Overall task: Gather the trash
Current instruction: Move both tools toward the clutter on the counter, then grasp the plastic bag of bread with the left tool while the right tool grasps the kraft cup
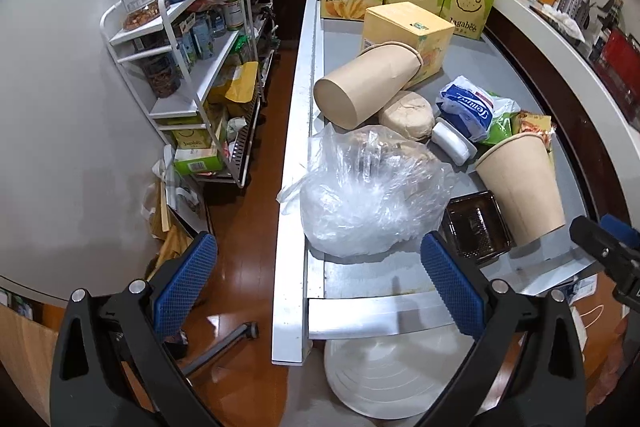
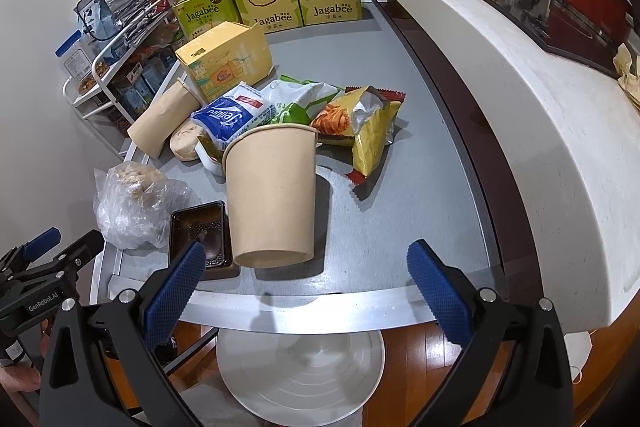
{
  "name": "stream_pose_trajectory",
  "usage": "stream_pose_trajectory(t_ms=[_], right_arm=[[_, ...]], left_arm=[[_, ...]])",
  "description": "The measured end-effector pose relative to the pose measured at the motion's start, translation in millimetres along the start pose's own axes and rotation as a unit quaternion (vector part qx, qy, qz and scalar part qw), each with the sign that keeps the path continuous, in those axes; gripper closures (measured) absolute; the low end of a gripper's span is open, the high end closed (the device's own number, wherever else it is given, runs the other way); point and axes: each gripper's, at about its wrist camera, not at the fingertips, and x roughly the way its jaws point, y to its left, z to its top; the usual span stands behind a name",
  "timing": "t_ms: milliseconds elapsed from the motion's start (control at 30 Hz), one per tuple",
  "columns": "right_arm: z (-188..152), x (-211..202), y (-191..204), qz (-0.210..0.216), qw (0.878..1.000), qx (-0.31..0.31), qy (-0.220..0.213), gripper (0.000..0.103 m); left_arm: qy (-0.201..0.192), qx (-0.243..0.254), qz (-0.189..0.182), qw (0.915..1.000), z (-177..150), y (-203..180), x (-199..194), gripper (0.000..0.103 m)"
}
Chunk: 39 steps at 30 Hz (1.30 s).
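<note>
Trash lies on a grey table. An upright brown paper cup stands near the front edge, also in the left wrist view. A second cup lies tipped over. A crumpled clear plastic bag sits at the front left, a black plastic tray beside it. Tissue pack and yellow snack wrapper lie behind. My left gripper is open and empty just before the bag. My right gripper is open and empty just before the upright cup.
Green Jagabee boxes and a yellow box stand at the table's back. A white shelf cart stands left on the wood floor. A white counter curves along the right. The round white table base is below.
</note>
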Motion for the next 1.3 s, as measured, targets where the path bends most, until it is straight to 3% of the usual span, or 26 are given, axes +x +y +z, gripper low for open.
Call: stream_pose_trajectory(t_ms=[433, 767, 1300], right_arm=[[12, 2, 5, -0.008, 1.0, -0.015, -0.004, 0.004], [22, 7, 9, -0.012, 1.0, -0.02, -0.001, 0.004], [37, 41, 3, 0.003, 0.998, 0.019, 0.052, 0.004]], left_arm=[[0.006, 0.013, -0.04, 0.9991, 4, -10, 3, 0.001], [0.004, 0.019, -0.046, 0.9988, 13, -16, 6, 0.001], [0.024, 0.041, -0.085, 0.9953, 30, -29, 33, 0.001]])
